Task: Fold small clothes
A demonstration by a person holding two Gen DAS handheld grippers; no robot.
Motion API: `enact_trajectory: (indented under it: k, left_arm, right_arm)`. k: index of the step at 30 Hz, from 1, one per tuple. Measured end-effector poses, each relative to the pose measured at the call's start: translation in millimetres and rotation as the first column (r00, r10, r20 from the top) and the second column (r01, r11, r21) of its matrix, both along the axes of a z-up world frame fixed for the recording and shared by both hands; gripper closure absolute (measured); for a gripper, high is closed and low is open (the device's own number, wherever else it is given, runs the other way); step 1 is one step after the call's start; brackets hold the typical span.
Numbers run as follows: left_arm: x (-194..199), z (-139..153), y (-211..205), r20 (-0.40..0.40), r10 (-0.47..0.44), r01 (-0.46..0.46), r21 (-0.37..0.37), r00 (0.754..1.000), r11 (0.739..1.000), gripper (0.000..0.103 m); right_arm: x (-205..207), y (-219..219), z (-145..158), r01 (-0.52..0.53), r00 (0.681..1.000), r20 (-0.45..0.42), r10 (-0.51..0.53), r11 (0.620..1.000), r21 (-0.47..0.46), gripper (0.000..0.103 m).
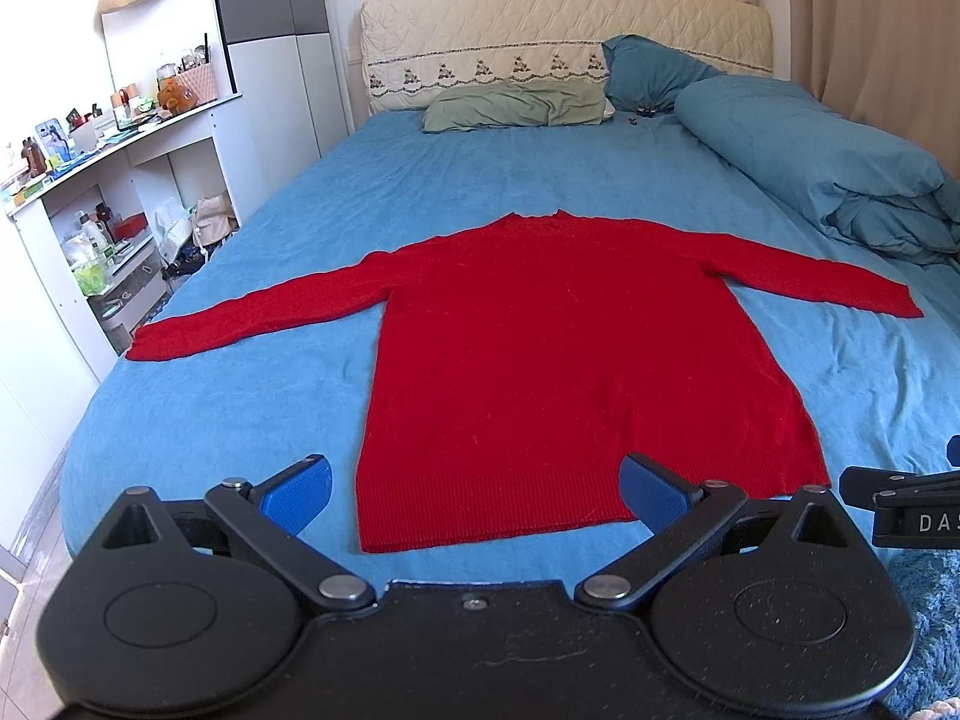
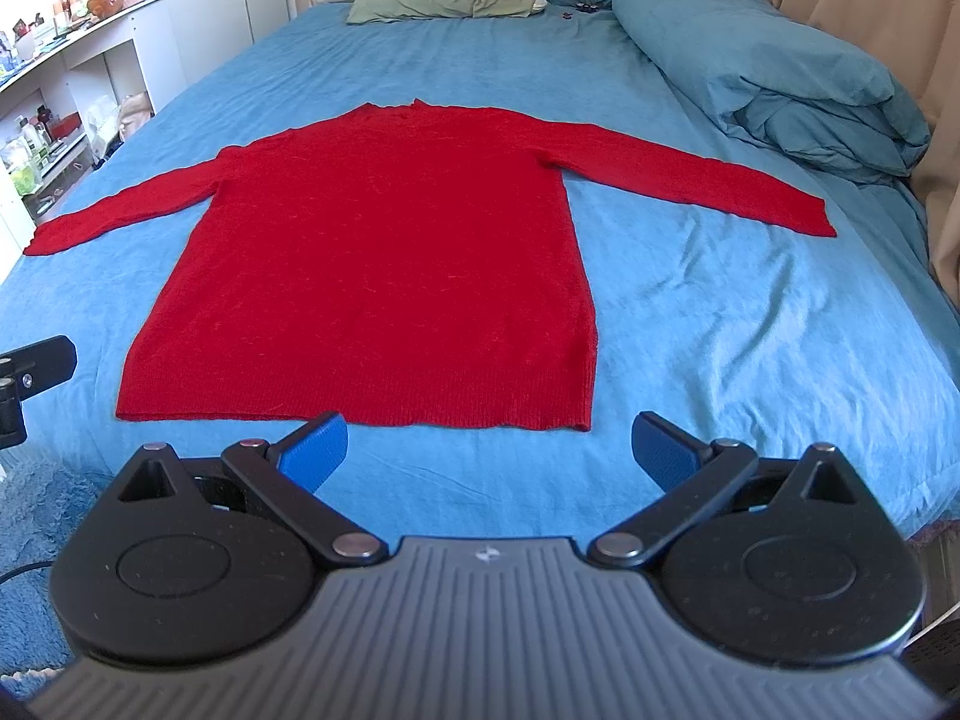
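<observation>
I'm holding both grippers, left gripper (image 1: pixel 474 495) and right gripper (image 2: pixel 489 450), jaws wide and empty, just below the red sweater's (image 1: pixel 576 360) hem, lying flat on the bed (image 1: pixel 288 228).

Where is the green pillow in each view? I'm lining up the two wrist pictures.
Left wrist: green pillow lies upper centre, below the quilted headboard.
Right wrist: green pillow lies at the top, left of centre.
Shared landmark: the red sweater spread flat on the bed.

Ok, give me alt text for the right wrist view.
A red sweater lies flat on a blue bed, sleeves spread, hem nearest the camera. The right gripper hovers before the hem, jaws open and empty.
</observation>
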State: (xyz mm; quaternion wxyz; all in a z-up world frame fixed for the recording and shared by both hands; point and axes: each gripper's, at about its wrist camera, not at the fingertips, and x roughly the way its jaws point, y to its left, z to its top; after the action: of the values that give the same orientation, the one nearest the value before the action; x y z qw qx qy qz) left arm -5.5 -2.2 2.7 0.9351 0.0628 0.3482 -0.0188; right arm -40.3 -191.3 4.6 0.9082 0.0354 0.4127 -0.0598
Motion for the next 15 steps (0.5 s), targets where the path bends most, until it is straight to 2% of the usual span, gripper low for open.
enact_trajectory:
  k: [15]
  left_arm:
    - [-0.7,2.0,-0.6,0.003,0.005,-0.005,-0.004,1.0,1.0,0.0]
  right_arm:
    - [2.8,4.4,1.9,-0.004,1.0,0.003,0.004,1.0,0.003,0.0]
